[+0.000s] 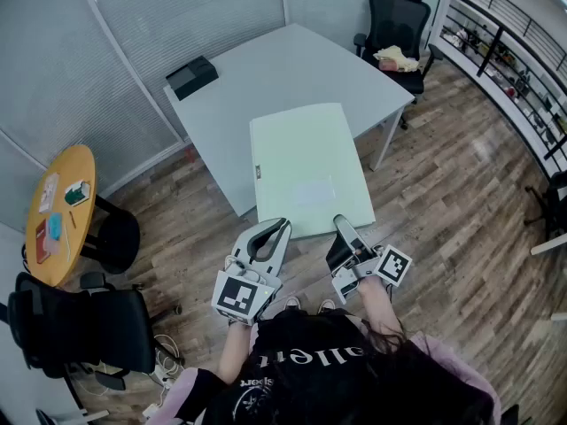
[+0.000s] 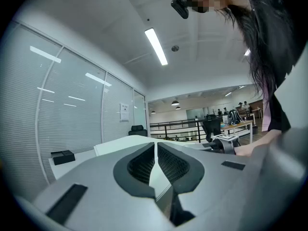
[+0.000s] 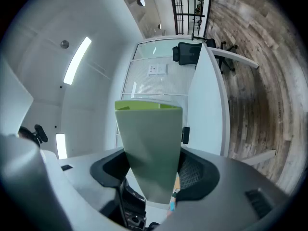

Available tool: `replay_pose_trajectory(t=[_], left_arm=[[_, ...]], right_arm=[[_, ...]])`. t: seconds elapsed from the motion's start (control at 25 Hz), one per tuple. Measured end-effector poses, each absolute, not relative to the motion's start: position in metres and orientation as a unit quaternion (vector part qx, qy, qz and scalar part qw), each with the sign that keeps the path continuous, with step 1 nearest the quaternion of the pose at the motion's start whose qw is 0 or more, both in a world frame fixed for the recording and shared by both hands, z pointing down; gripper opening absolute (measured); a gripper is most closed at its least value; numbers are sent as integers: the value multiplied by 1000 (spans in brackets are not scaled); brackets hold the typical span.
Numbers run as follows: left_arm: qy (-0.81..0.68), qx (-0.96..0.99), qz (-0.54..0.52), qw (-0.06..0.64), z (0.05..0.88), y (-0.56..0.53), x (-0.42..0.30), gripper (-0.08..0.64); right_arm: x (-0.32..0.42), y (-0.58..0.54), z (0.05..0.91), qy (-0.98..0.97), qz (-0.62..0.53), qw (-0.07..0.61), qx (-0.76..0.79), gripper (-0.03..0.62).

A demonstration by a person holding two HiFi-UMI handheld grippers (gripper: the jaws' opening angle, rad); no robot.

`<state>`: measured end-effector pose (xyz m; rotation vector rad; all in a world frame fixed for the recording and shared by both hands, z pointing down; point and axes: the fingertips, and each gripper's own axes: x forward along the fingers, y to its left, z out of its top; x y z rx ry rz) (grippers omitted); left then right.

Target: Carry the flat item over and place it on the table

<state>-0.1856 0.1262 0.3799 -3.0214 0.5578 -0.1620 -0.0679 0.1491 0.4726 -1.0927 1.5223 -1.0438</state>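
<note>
Flat pale-green board (image 1: 301, 162) reaches straight ahead from both grippers, its far part over the white table (image 1: 266, 69) beyond the jaws; whether it rests there I cannot tell. The left gripper (image 1: 276, 227) is clamped tight on its thin near edge. Just beside it, the right gripper (image 1: 344, 230), jaws wider, grips the same end.

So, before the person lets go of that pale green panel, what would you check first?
1. The left gripper is shut on the near edge of the green panel: ok.
2. The right gripper is clamped on its near right corner: ok.
3. The table is bare beyond the panel, with the black box off to the side: ok.
4. Panel wholly over the table: not ok, its near end overhangs the floor.
5. Panel resting on the tabletop: cannot tell.
</note>
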Motion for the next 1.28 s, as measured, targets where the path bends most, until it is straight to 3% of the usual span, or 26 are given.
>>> replay_pose_trajectory(t=[1.28], left_arm=[[173, -983, -54, 28, 386, 82, -229, 37]], right_arm=[[-72, 115, 480, 614, -390, 498, -472, 291]])
